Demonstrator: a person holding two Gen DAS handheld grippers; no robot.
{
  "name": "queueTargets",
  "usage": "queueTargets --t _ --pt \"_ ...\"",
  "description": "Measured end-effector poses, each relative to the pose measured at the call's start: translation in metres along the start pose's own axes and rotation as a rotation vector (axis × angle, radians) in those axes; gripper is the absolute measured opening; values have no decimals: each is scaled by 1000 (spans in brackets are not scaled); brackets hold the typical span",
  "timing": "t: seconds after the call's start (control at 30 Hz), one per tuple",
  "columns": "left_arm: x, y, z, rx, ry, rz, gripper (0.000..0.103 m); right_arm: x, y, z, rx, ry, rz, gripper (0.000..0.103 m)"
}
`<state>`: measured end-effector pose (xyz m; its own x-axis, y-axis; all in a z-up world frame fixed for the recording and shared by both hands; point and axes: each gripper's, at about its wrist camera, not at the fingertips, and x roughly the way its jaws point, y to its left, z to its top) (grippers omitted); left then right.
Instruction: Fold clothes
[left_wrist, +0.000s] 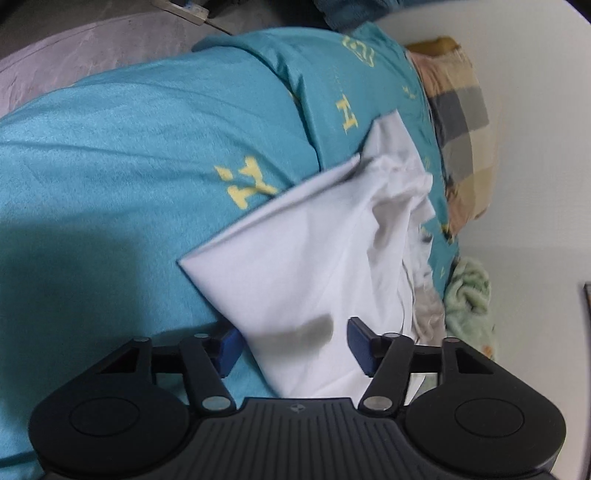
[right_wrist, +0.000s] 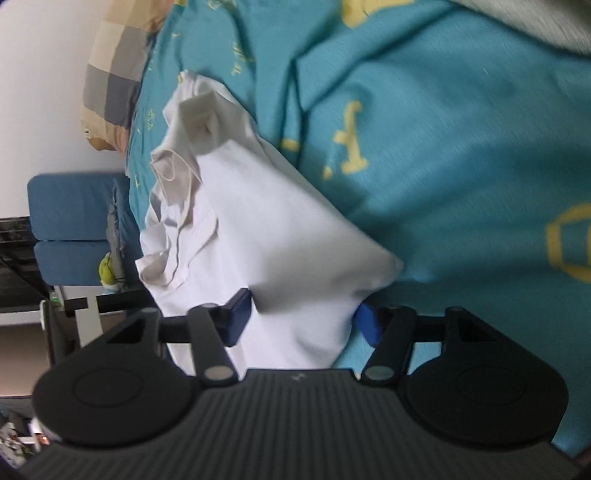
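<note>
White shirt lay on a teal bedspread with yellow motifs. In the left wrist view its long axis ran from the lower centre toward the upper right, bunched end pointing at a checked pillow. In the right wrist view the shirt ran from lower centre to upper left, collar end farthest. Left claw stood wide open, blue pads either side of the near hem. Right claw likewise gaped around the cloth; whether either pressed it could not be told.
</note>
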<state>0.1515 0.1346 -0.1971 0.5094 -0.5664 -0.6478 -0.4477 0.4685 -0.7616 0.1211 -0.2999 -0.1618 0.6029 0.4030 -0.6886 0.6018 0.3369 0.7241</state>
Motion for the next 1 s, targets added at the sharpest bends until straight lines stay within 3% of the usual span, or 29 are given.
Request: queueTargets --t 0.03,0.07,0.13,0.23,0.57,0.8,1.0 --pt "0 2 2 -17 -11 -9 43 0 2 0 -16 -11 -11 41" --pt "1 4 4 -33 -21 -17 35 0 4 0 -29 -21 -17 32" --pt "3 6 6 -39 -25 -9 21 -4 7 -1 -50 -38 -9 23" --pt "-2 3 6 -27 -45 -24 10 -16 16 -2 -94 -71 30 19" --pt "-68 -49 -12 106 -179 -179 4 -65 43 -12 -156 -136 148 16" --pt "-135 -57 -45 139 -160 -200 4 -114 36 -41 -174 -134 141 16" --pt "-193 -43 -84 154 -192 -196 2 -171 20 -78 -201 -150 127 16"
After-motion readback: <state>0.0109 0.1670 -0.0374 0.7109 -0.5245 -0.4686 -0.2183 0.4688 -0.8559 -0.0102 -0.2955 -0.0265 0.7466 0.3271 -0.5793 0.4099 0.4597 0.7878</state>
